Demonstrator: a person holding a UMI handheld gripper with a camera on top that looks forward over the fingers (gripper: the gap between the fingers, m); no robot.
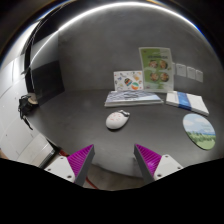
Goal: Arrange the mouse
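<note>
We see a dark grey tabletop stretching ahead of the gripper, whose two fingers stand spread apart with nothing between them. The purple pad of the left finger and the purple pad of the right finger face each other across a wide gap, and both are clear of any object.

The white computer mouse lies on the table beyond the fingers, roughly in line with the gap between them and a little toward the left finger's side. It rests flat on its own, well apart from the fingertips.

Farther back, behind the mouse, we find a leaflet lying flat on the table, and just behind it a printed card standing upright with coloured pictures on it; we cannot read the print. To the right of these lies a white stack of paper with a blue edge. Nearer on the right side, beyond the right finger, sits a round green and white disc flat on the table.

On the left, a dark monitor stands against the pale wall, and a black cable trails near the table's left edge.
</note>
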